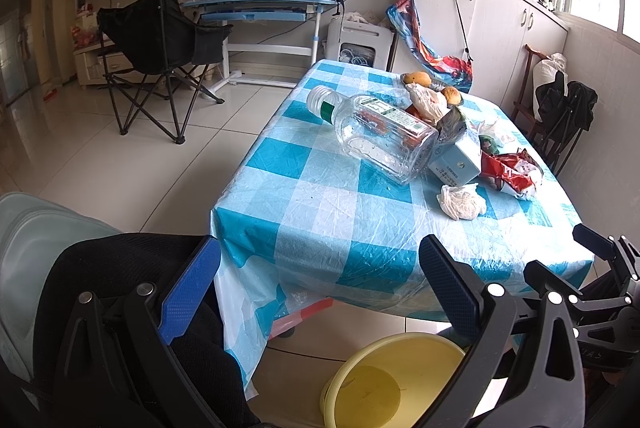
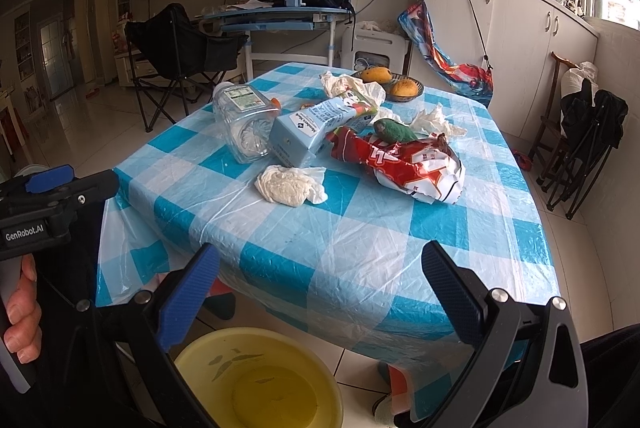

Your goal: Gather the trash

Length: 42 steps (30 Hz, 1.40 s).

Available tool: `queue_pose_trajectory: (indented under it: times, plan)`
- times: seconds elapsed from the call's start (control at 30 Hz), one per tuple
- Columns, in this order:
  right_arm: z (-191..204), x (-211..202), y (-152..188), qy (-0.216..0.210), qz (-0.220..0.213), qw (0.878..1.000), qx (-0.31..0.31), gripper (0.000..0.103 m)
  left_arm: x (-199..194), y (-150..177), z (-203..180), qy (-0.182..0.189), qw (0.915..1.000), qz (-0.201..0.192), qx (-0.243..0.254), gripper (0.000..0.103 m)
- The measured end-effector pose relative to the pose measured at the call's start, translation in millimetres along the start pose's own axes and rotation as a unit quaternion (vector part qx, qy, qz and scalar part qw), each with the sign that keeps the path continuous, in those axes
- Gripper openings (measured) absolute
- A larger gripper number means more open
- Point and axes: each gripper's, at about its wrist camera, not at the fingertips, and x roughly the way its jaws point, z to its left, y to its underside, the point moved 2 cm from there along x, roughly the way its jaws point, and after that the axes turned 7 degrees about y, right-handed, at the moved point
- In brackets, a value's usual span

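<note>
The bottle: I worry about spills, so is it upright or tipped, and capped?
Tipped: the bottle lies on its side on the table, looks empty, and no cap shows on its neck.

Both black plastic tongs point(image 1: 320, 284) point(image 2: 318, 288) carried blue textured pads point(image 2: 188, 298) and silver screws; white "GenRobot.AI" lettering point(image 2: 25, 227) marked the left one's body.

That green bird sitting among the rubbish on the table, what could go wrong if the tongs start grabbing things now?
The bird perches against the red wrapper, so reaching there could startle or pinch it. The clear bottle lies on its side near the table's edge and might roll off. Both tongs, left and right, are open and holding nothing.
</note>
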Motion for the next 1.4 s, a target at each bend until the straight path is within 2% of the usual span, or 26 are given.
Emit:
queue_pose_trajectory:
  times: [0.1,0.2,0.43,0.53,0.6,0.77,0.8,1.0,1.1,1.2,1.23,1.33,1.4]
  plan:
    - [1,4,-7,-0.008,0.0,1.0,0.008,0.097,-11,-10,5,0.007,0.9996,-0.021,-0.018,0.096]
    - [0,9,-13,-0.013,0.005,1.0,0.009,0.097,-13,-22,15,0.03,0.9974,-0.024,-0.061,0.096]
    - [-3,27,-25,-0.034,0.013,0.999,0.012,0.096,14,-46,10,0.057,0.9941,0.0,-0.092,0.096]
    - [-3,43,-31,-0.048,0.028,0.998,0.024,0.091,33,-64,-1,0.063,0.9933,0.008,-0.097,0.096]
    - [0,54,-33,-0.057,0.041,0.997,0.026,0.08,47,-74,-9,0.063,0.993,0.014,-0.098,0.096]
    - [11,69,-31,-0.06,0.052,0.997,0.017,0.077,88,-102,-30,0.033,0.9943,0.039,-0.093,0.096]
    - [12,71,-30,-0.059,0.052,0.997,0.016,0.077,98,-106,-33,0.018,0.9942,0.051,-0.093,0.096]
    - [13,78,-28,-0.049,0.059,0.997,0.005,0.068,151,-109,-38,-0.033,0.9898,0.105,-0.091,0.094]
    - [15,82,-25,-0.045,0.063,0.997,-0.003,0.063,160,-111,-40,-0.034,0.9903,0.099,-0.091,0.093]
    - [17,83,-26,-0.04,0.058,0.997,-0.009,0.06,167,-115,-44,-0.021,0.9904,0.103,-0.089,0.087]
    - [18,83,-26,-0.038,0.056,0.998,-0.012,0.058,167,-116,-45,-0.013,0.9906,0.104,-0.088,0.081]
    - [22,81,-27,-0.032,0.051,0.998,-0.023,0.047,166,-116,-47,0.017,0.9911,0.107,-0.078,0.066]
    - [22,80,-27,-0.029,0.05,0.998,-0.027,0.038,161,-115,-42,0.035,0.9904,0.108,-0.079,0.062]
